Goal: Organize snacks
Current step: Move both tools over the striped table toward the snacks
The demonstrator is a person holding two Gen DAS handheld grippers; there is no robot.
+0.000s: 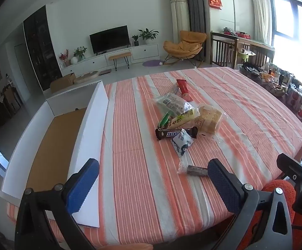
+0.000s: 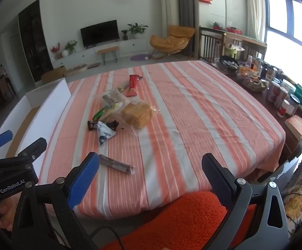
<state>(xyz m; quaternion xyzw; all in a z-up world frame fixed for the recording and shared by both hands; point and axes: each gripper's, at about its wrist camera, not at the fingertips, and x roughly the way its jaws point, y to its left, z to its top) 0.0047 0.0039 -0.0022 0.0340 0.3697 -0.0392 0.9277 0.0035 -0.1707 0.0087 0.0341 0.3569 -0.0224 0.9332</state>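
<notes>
Striped cloth (image 1: 142, 166), crinkly snack wrappers (image 1: 182, 114)

The right gripper (image 2: 151, 173) hung wide open over the near edge of the striped tablecloth (image 2: 192, 114), nothing between its blue pads. A pile of snacks (image 2: 121, 108) sat mid-table, with a dark bar (image 2: 116, 164) lying apart, closer in. The left gripper (image 2: 15, 145) poked in beside a white box (image 2: 55, 98).

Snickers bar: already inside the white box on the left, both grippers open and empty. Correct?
Not quite. The Snickers bar still lies in the snack pile on the striped tablecloth, outside the white box, per the left wrist view. Both grippers are open and empty.
</notes>
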